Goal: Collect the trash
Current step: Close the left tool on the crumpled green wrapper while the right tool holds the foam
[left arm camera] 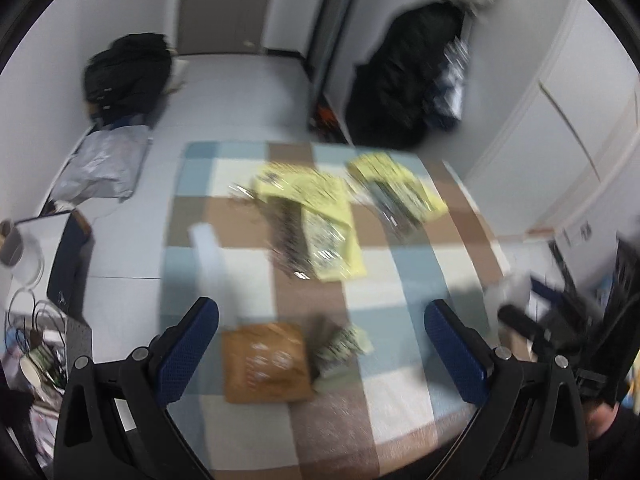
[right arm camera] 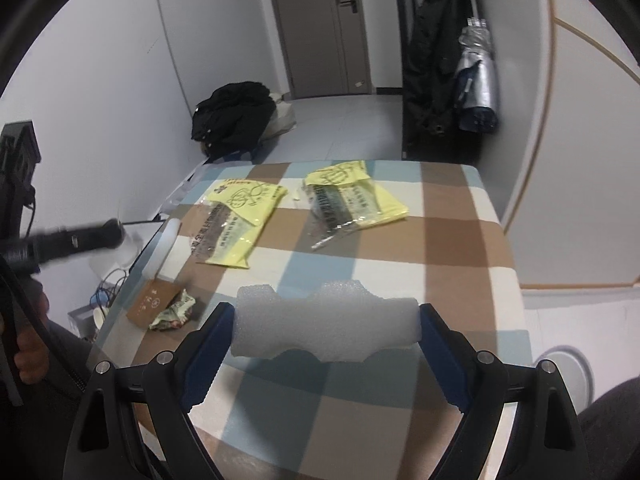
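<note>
My right gripper (right arm camera: 326,312) is shut on a white foam block (right arm camera: 326,330), pads pressing on its two ends, above the checked tablecloth (right arm camera: 460,264). Over the cloth's near part my left gripper (left arm camera: 322,308) stands open with nothing between its fingers; that view is blurred. Just below it lie a brown paper packet (left arm camera: 266,362) (right arm camera: 154,302) and a crumpled wrapper (left arm camera: 340,346) (right arm camera: 174,314). Farther back lie two yellow plastic bags (left arm camera: 316,216) (left arm camera: 400,188) (right arm camera: 240,216) (right arm camera: 356,196). A second white foam strip (left arm camera: 206,256) (right arm camera: 166,244) lies at the table's left edge.
A black jacket (right arm camera: 234,114) is heaped on the floor by the door (right arm camera: 320,28). Dark coats (right arm camera: 434,64) hang at the right. A grey bag (left arm camera: 102,164) and cables with clutter (left arm camera: 36,340) lie on the floor to the left of the table.
</note>
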